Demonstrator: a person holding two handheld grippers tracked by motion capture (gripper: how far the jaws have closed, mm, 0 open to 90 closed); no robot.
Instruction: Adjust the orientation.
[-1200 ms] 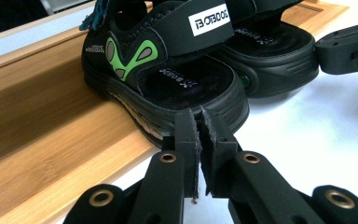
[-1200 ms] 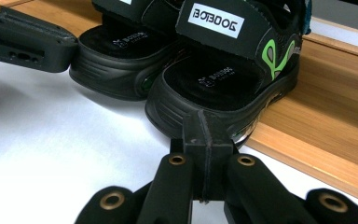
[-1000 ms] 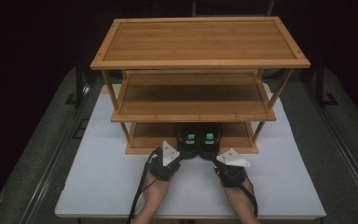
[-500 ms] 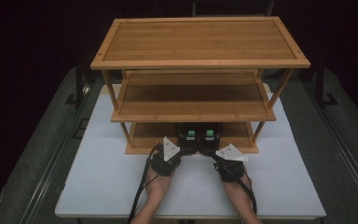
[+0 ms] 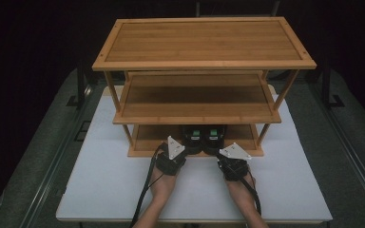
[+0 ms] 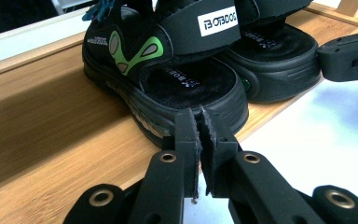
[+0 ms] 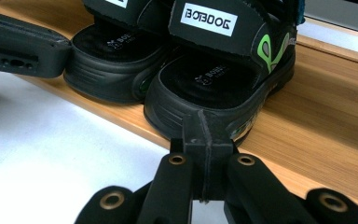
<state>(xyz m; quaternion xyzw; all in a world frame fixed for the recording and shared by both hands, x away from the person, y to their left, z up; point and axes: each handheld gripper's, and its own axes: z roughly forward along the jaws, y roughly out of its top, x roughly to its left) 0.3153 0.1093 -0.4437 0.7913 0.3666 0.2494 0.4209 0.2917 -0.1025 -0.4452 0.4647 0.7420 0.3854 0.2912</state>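
Observation:
A pair of black sandals with green marks stands on the bottom shelf (image 5: 147, 137) of a three-tier bamboo rack (image 5: 204, 42). The left sandal (image 5: 191, 137) and the right sandal (image 5: 215, 137) point their toes at the front edge. My left gripper (image 5: 185, 149) is shut and empty, its tips right at the left sandal's toe (image 6: 168, 79). My right gripper (image 5: 221, 151) is also shut with nothing in it, its tips at the right sandal's toe (image 7: 219, 70). Whether either touches the rubber I cannot tell. In the left gripper view the left gripper (image 6: 199, 114) shows a thin slit between its pads; the right gripper (image 7: 200, 116) is pressed flat.
The rack stands on a white table (image 5: 104, 190), with a free strip along the near edge beside both forearms. The middle shelf (image 5: 195, 99) overhangs the sandals. Dark floor and rails lie on both sides of the table.

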